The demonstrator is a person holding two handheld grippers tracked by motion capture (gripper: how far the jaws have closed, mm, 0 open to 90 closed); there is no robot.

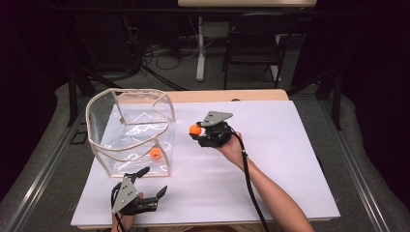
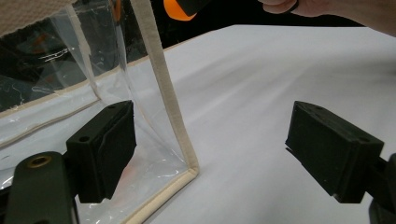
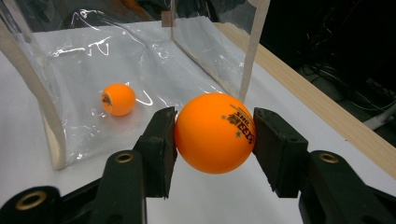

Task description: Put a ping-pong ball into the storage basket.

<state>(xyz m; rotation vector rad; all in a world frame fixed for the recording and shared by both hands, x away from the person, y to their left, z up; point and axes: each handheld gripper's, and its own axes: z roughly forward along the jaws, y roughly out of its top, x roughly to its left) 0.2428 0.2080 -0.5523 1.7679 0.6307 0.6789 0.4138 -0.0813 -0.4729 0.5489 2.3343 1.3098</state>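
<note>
Currently right gripper (image 1: 197,130) clamps an orange ball (image 1: 195,129) above the white mat (image 1: 270,159), just right of the clear bag (image 1: 130,130). Second ball (image 1: 155,153) lies inside the bag. Left gripper (image 1: 153,181) spread wide at the bag's near corner.

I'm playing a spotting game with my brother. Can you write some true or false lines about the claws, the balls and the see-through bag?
1. The right claw grips an orange ball. True.
2. The bag holds no balls. False: a second ball lies inside it.
3. The left claw is open. True.
4. The left claw holds a ball. False: nothing is between its jaws.
5. The bag lies flat. False: it stands open on the white sheet.
</note>
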